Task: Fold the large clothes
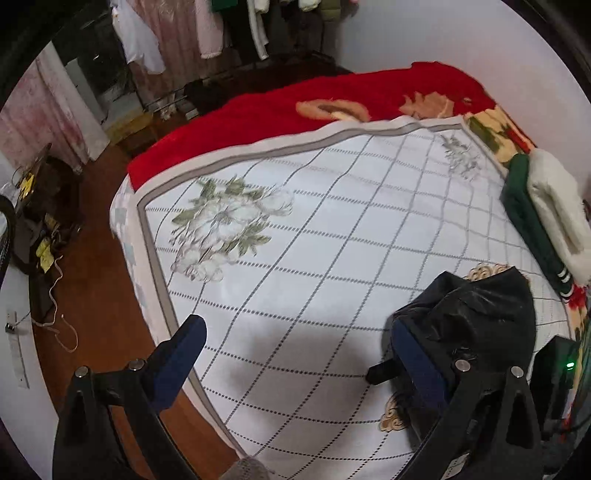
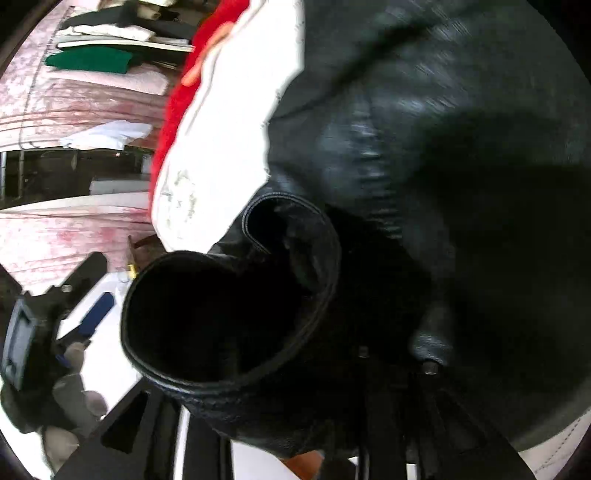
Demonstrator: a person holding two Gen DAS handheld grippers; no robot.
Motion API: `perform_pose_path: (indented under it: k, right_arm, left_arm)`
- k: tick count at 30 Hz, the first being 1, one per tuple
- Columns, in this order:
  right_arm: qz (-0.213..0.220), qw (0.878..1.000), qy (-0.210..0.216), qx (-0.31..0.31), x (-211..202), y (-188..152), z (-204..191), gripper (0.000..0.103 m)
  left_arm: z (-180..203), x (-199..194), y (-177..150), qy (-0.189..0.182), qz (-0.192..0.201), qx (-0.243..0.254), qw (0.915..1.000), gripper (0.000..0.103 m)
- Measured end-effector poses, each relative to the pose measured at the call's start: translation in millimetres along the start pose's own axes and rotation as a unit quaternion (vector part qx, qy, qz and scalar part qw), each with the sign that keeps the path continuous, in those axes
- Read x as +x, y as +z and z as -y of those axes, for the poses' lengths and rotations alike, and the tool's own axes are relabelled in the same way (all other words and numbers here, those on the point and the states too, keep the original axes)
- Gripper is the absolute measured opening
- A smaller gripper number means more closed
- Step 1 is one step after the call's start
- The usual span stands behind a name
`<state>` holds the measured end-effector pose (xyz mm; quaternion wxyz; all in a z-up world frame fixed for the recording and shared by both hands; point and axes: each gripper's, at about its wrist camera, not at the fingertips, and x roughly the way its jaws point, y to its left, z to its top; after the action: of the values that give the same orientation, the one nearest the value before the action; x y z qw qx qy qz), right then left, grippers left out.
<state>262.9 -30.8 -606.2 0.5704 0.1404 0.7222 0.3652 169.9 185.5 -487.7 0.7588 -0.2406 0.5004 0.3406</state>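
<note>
A black leather jacket [image 1: 476, 314] lies at the near right of the bed, draped over my left gripper's right finger. My left gripper [image 1: 295, 343] is open above the white checked bedspread [image 1: 295, 221], with nothing between its blue pads. In the right wrist view the black jacket [image 2: 406, 147] fills most of the frame, with a cuff opening [image 2: 221, 314] right in front of the camera. The right gripper's fingers are hidden under the leather. The left gripper [image 2: 88, 295] shows at the left of that view.
A folded green and white garment [image 1: 546, 221] lies at the bed's right edge. A red floral blanket [image 1: 295, 107] covers the far side. Hanging clothes [image 1: 184, 33] and pink curtains stand beyond. Cables and clutter [image 1: 44, 240] lie on the wooden floor at left.
</note>
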Motion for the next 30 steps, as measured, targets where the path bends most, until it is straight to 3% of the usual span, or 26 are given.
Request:
perform_pose_path:
  k: [1,2,7,12,14,15,18,22,25,28,30]
  right_arm:
    - [-0.002,1.000,0.004,-0.006,-8,0,-5,0.063]
    - [-0.008,1.000,0.000,-0.011,-15,-1,-10,0.066]
    - [-0.017,0.999,-0.021,-0.018,-54,-7,-22,0.067]
    - [0.049,0.997,-0.063,0.010,-123,14,-10,0.067]
    - [0.073,0.993,-0.092,0.026,-136,34,5,0.063]
    - [0.081,0.990,-0.105,0.040,-136,45,17,0.047]
    - [0.057,0.987,-0.129,0.075,-105,81,52,0.028]
    - [0.011,0.985,-0.154,0.079,-44,111,87,0.023]
    - [-0.015,0.985,-0.136,0.104,-58,119,81,0.023]
    - [0.025,0.992,-0.088,0.086,-102,112,62,0.023]
    - [0.035,0.994,-0.064,0.084,-105,117,54,0.023]
  left_arm:
    - [2,-3,2,-0.006,0.002,0.004,1.0000,0.103]
    - [5,-4,3,-0.013,0.003,0.006,0.9999,0.103]
    - [28,-24,13,-0.045,0.015,0.017,0.9987,0.103]
    - [57,-25,15,-0.060,0.019,0.043,0.9971,0.103]
    - [67,-15,13,-0.061,0.011,0.051,0.9968,0.103]
    - [73,-7,11,-0.057,0.008,0.054,0.9969,0.103]
    - [92,20,5,-0.040,-0.011,0.077,0.9961,0.103]
    - [104,44,-1,-0.027,-0.033,0.093,0.9947,0.103]
    - [107,43,-3,-0.029,-0.037,0.097,0.9942,0.103]
    - [106,39,-5,-0.025,-0.033,0.099,0.9942,0.103]
    - [106,41,-7,-0.018,-0.035,0.100,0.9942,0.103]
